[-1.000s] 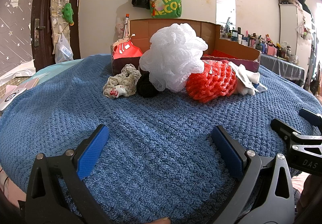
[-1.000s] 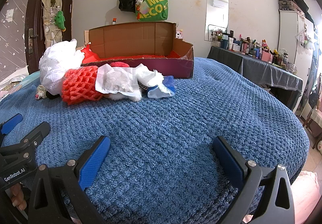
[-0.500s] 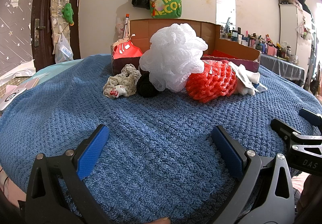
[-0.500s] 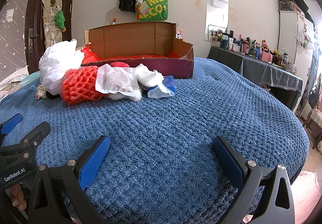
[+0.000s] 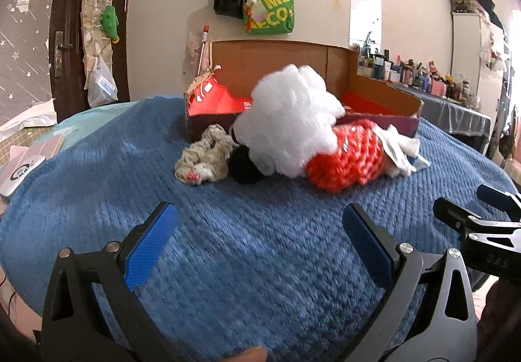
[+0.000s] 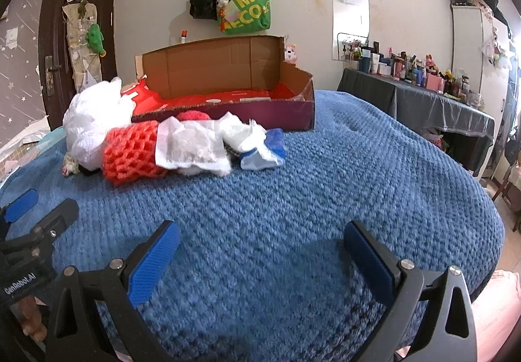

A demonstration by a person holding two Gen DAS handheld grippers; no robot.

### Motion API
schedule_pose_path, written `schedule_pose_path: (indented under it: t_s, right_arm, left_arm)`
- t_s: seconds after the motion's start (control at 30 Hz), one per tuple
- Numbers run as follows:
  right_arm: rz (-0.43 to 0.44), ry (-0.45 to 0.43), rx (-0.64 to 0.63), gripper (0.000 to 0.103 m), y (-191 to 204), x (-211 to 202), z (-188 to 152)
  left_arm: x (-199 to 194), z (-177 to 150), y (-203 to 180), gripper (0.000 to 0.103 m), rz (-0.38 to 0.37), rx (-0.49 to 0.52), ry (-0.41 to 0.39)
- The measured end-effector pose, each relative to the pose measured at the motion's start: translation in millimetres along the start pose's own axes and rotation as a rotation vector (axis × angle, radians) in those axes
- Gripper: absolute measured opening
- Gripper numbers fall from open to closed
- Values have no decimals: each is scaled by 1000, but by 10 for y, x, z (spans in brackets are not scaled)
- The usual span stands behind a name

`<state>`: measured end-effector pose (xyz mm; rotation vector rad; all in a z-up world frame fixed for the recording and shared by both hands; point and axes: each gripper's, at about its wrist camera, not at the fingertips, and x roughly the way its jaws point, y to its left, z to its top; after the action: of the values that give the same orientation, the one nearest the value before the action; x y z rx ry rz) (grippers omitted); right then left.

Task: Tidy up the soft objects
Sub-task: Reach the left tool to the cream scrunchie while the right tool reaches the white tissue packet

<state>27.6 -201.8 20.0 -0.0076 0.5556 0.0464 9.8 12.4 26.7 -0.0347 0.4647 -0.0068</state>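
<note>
A row of soft things lies on the blue knitted blanket (image 6: 325, 166), just in front of an open cardboard box (image 6: 224, 91) with a red lining. At the left end sits a beige crocheted piece (image 5: 208, 155) with a small red-and-white patch, touching a black fuzzy ball (image 5: 244, 166). A big white mesh bath pouf (image 5: 289, 121) rests on top of the ball and leans against the box's front wall. Beside it lies an orange-red foam net sleeve (image 6: 133, 150), partly covered by a white wrapper (image 6: 185, 144), then crumpled white tissue (image 6: 244, 134) and a blue-and-white pouch (image 6: 270, 150) at the right end.
</note>
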Motion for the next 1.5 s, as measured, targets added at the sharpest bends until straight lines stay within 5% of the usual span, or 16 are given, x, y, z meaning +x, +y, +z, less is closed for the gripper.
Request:
schedule_pose_path:
  t_s: [0.4, 0.8, 1.23, 1.5]
  right_arm:
    - [34, -13, -5, 103, 105, 164, 299]
    - [225, 79, 72, 103, 145, 480, 589]
    - [335, 180, 106, 75, 177, 738, 689]
    - [378, 193, 80, 48, 220, 751, 682]
  left_arm:
    - [202, 376, 347, 103, 23, -31, 106]
    - [609, 616, 591, 102, 4, 34, 227]
    - [942, 705, 613, 90, -68, 60, 306]
    - [1005, 727, 643, 39, -191, -5, 337]
